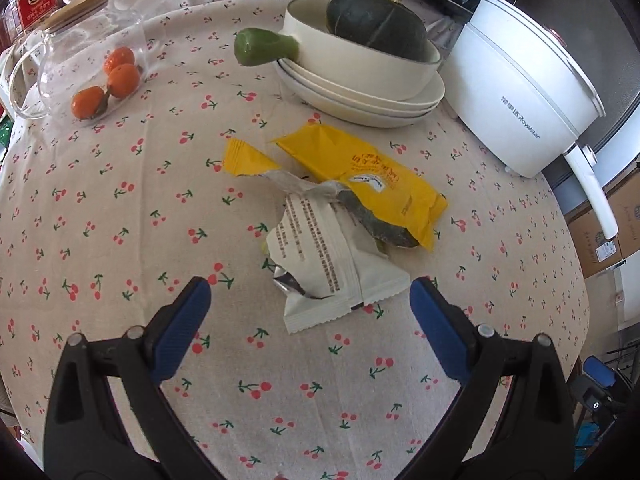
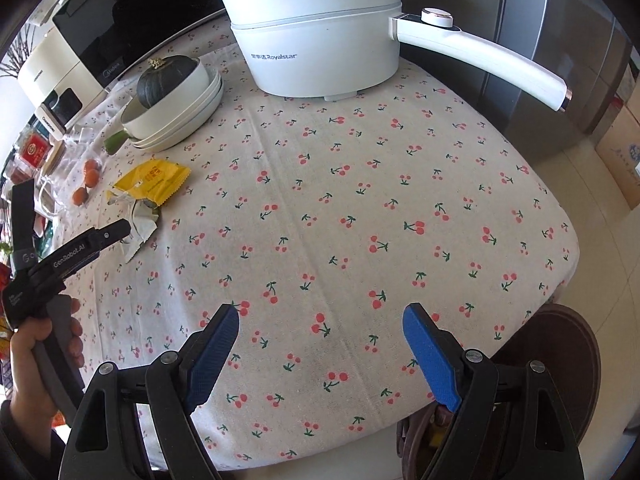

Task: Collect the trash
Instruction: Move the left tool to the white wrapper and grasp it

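Two yellow wrappers, one white wrapper, three oranges (by a jar), one squash, three plates

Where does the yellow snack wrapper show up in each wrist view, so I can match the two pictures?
Left wrist view: the yellow wrapper lies just right of centre, beyond the open left claw, partly under a torn white wrapper.
Right wrist view: the same wrapper sits far left, at mid height, near the left claw's tip.
Shared landmark: the white Royalstar pot.
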`<state>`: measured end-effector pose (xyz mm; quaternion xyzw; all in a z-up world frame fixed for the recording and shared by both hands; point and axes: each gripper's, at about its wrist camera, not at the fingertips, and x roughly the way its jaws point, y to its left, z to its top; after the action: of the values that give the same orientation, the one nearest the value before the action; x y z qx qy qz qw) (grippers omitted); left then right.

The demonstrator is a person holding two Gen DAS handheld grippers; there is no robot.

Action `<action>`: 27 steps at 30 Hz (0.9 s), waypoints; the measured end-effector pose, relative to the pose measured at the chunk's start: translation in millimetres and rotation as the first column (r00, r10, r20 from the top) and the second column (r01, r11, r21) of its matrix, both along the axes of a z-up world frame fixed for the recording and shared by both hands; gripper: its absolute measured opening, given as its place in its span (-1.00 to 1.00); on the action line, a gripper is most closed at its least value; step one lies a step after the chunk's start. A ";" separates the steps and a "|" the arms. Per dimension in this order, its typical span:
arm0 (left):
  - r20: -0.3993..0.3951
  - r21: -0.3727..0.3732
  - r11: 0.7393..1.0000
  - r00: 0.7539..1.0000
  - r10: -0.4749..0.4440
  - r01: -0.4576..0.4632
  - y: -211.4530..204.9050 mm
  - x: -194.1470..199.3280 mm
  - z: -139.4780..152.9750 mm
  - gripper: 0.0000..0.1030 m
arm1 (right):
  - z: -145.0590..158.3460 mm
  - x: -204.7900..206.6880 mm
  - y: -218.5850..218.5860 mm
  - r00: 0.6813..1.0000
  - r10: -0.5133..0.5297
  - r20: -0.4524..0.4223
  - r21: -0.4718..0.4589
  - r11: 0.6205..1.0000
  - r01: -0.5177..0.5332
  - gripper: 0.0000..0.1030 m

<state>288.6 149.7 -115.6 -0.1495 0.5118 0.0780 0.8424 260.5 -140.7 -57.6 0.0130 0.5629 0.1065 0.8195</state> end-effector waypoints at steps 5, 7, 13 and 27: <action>-0.017 -0.004 0.999 0.999 0.038 -0.039 3.5 21.4 -17.2 0.93 | -2.5 4.7 -8.5 1.000 -0.016 0.001 -0.019 1.000 0.016 0.66; -0.003 -0.006 0.999 0.999 0.038 -0.038 2.4 27.3 -16.6 0.93 | -5.6 6.1 -8.7 1.000 -0.016 -0.006 -0.029 0.999 0.016 0.66; -0.011 0.037 0.998 0.998 0.056 -0.056 0.9 33.5 -17.2 0.76 | -10.9 5.2 -0.9 1.000 0.004 -0.022 -0.035 0.999 -0.004 0.66; -0.020 -0.029 0.999 0.999 0.042 -0.043 52.9 -45.8 -0.8 -0.14 | -8.3 -12.4 20.4 0.998 0.065 -0.001 -0.053 0.996 -0.065 0.66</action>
<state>242.8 202.6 -116.4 -0.1720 0.5179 0.0899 0.8332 248.1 -120.3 -65.8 -0.0271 0.5653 0.1183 0.8159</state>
